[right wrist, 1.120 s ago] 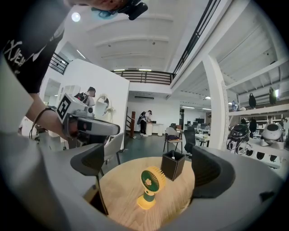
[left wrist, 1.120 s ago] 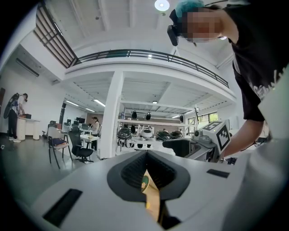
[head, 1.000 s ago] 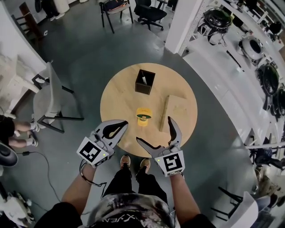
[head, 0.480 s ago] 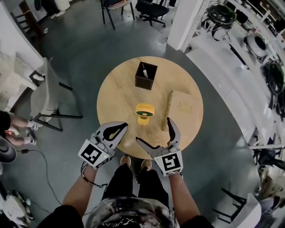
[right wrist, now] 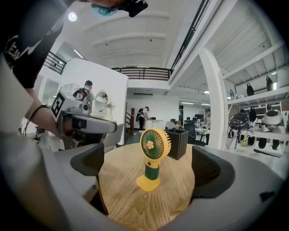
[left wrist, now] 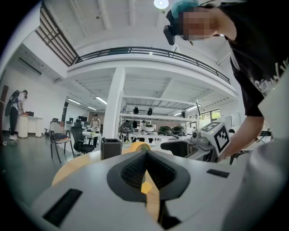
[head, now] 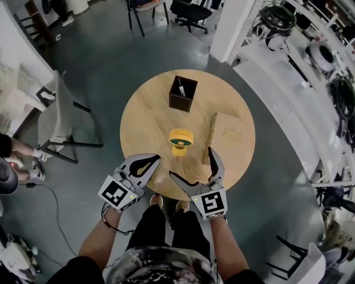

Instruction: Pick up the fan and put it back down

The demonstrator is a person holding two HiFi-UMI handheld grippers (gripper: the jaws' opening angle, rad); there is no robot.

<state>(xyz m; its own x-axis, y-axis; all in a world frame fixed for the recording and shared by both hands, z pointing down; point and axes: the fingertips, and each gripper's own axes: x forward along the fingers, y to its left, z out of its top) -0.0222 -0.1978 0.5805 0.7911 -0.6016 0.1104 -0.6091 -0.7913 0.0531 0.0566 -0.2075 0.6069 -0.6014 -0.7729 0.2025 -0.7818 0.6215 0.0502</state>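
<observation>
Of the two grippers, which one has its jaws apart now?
The right gripper: its jaws stand wide apart, framing the yellow fan without touching it. The left gripper has its jaws shut together, empty.

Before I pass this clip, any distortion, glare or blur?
Head view: evenly lit, fan sharp, edges bowed. Left gripper view: heavy fisheye, dark corners, ceiling lamp glare at top, closed left tongs fill the foreground. Right gripper view: fisheye too, fan crisp, framed by the open right tongs.

It was an open-plan office-cum-lab: a grey floor (head: 105,50), wheeled office chairs (head: 188,11), white shelves (head: 277,77) carrying round black equipment (head: 273,19), and a railed mezzanine (left wrist: 153,52) overhead.
</observation>
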